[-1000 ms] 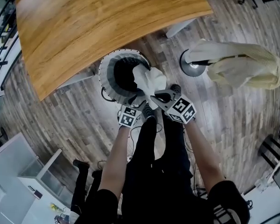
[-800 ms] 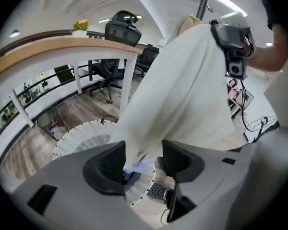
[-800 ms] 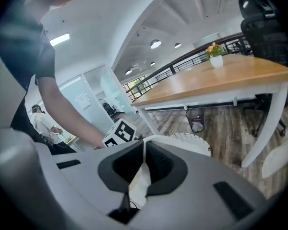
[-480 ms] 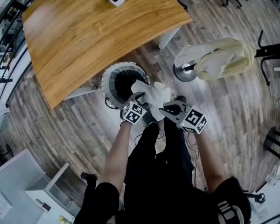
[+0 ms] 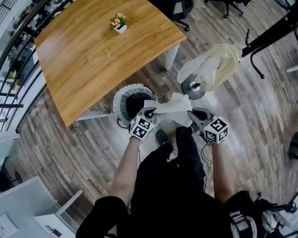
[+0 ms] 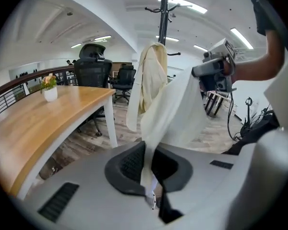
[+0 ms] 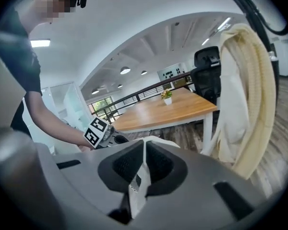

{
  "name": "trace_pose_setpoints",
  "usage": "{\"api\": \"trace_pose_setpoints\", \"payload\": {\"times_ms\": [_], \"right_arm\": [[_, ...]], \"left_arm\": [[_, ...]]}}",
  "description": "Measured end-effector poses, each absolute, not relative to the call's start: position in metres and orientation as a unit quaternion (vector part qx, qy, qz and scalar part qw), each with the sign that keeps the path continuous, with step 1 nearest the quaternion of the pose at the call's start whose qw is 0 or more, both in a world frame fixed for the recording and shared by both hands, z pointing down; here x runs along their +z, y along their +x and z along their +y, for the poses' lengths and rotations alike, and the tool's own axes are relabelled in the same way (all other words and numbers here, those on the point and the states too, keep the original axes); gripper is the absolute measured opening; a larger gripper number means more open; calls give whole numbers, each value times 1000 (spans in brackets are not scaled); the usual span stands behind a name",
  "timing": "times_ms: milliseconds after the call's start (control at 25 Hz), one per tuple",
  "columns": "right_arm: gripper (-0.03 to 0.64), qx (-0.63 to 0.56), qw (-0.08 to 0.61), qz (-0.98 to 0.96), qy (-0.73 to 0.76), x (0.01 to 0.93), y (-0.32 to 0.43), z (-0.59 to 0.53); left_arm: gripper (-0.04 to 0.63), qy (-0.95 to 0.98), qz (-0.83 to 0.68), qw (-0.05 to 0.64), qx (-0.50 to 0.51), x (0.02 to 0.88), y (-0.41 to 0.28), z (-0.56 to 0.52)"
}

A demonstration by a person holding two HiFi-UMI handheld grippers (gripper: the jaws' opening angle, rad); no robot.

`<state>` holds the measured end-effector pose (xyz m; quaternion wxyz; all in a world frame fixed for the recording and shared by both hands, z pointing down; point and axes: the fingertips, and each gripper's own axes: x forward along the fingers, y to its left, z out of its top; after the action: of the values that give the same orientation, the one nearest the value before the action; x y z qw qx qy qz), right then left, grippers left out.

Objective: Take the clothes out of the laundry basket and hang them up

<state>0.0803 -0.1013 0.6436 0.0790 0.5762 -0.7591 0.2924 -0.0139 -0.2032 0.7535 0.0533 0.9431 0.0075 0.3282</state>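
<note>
A white garment (image 5: 173, 109) is stretched between my two grippers above the floor, just right of the round laundry basket (image 5: 130, 102). My left gripper (image 5: 148, 116) is shut on one edge of the white garment (image 6: 173, 111), which runs up from its jaws. My right gripper (image 5: 193, 116) is shut on the other edge of the white garment (image 7: 140, 176). A cream garment (image 5: 212, 66) hangs on the black coat stand (image 5: 273, 31) at the right; it shows as the cream garment (image 6: 151, 78) in the left gripper view and the cream garment (image 7: 245, 104) in the right gripper view.
A wooden table (image 5: 104, 53) with a small flower pot (image 5: 118, 24) stands behind the basket. The coat stand's round base (image 5: 192, 89) sits on the plank floor by the basket. Office chairs (image 5: 184, 4) stand further back. A railing (image 5: 10, 58) runs along the left.
The white garment has been lifted out of the basket and pulled out flat between the grippers. My left gripper, open before, has shut on its edge. The head view has tilted up.
</note>
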Motion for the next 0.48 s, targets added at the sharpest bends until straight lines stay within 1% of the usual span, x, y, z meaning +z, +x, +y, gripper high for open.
{"api": "trace_pose_setpoints", "payload": {"times_ms": [240,480], "right_arm": [[20,251,53,-722,643,614,106,-82],[21,202,50,-686,698,583,138,-57]], "left_arm": [[26,954,33,-3,300,689,6,-199],[26,960,49,-26,275,630,29,-181]]}}
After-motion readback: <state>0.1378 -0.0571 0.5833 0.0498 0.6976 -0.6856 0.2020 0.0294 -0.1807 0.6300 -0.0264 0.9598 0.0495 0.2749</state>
